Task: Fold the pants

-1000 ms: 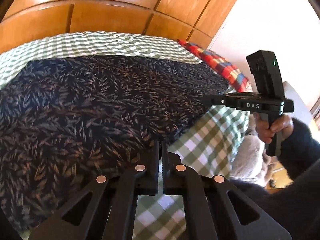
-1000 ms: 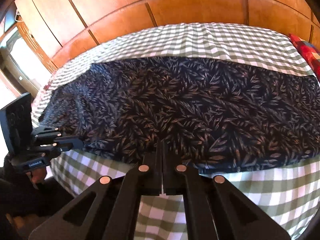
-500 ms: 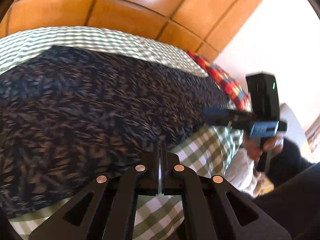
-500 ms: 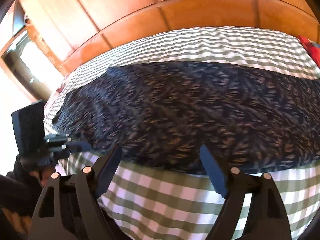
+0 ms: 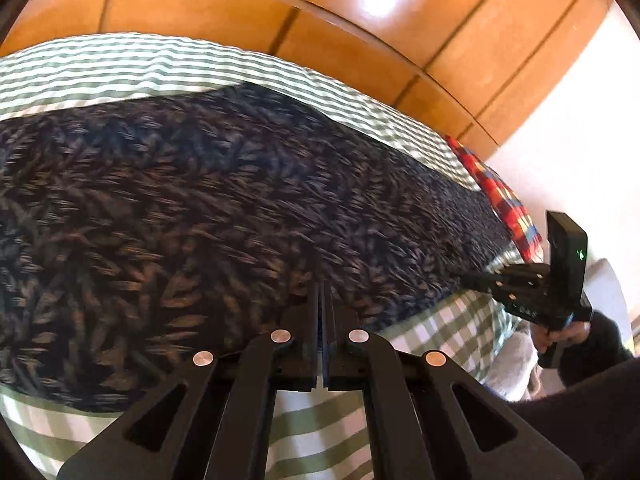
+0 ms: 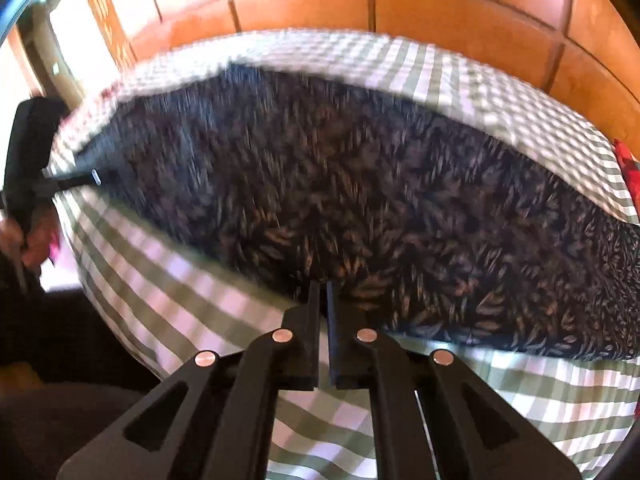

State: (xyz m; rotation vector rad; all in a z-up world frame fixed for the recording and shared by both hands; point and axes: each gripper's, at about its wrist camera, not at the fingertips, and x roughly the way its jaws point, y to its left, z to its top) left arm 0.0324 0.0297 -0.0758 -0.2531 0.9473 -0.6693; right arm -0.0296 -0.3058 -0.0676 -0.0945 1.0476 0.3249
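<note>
The pants [image 5: 224,216] are dark navy with a tan leaf print and lie spread flat across the bed; they also fill the right wrist view [image 6: 360,200]. My left gripper [image 5: 321,286] is shut, its tips at the pants' near edge; it also shows in the right wrist view [image 6: 92,176] at the pants' left end. My right gripper [image 6: 323,286] is shut with its tips on the pants' near hem, and it shows in the left wrist view [image 5: 472,278] at the pants' right end. Whether either pinches fabric is hidden by blur.
The bed has a green and white checked sheet [image 5: 440,328], also seen in the right wrist view [image 6: 180,288]. A red plaid cushion [image 5: 504,200] lies at the right end. A wooden panelled wardrobe [image 5: 280,12] stands behind the bed.
The right gripper opened wide half a second ago and has now shut at the pants' near hem. Both grippers have moved in toward the pants' edge; the left stayed shut.
</note>
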